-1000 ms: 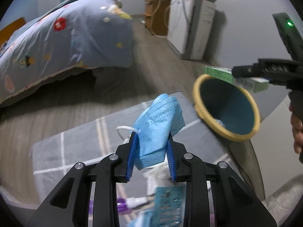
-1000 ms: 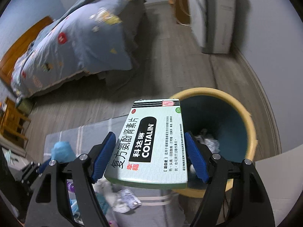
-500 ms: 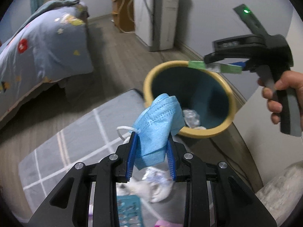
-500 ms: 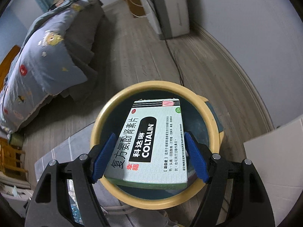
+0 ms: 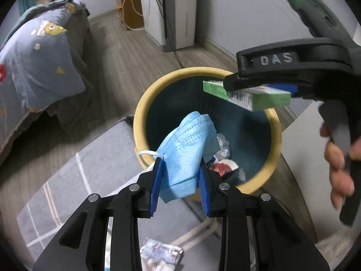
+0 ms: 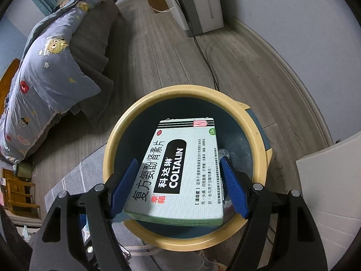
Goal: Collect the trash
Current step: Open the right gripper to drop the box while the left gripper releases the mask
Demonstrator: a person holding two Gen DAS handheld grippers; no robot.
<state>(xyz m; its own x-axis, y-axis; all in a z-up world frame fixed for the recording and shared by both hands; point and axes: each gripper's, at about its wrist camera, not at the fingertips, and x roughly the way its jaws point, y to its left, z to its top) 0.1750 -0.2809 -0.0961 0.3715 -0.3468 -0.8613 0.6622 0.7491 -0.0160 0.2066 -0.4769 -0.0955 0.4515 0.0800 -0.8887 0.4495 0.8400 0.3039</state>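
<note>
At lower centre the left gripper (image 5: 180,181) pinches a blue face mask (image 5: 187,151) above the yellow-rimmed bin (image 5: 138,113). Upper right, the right gripper (image 5: 259,85) clamps a green medicine box (image 5: 268,98) over it.

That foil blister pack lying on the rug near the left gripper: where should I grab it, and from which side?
Come down from above and pinch across a short edge of the blister pack. It lies flat and crumpled on the grey rug, so only its raised, bent edges offer the fingers any purchase. Part of it is cut off at the picture's edge.
</note>
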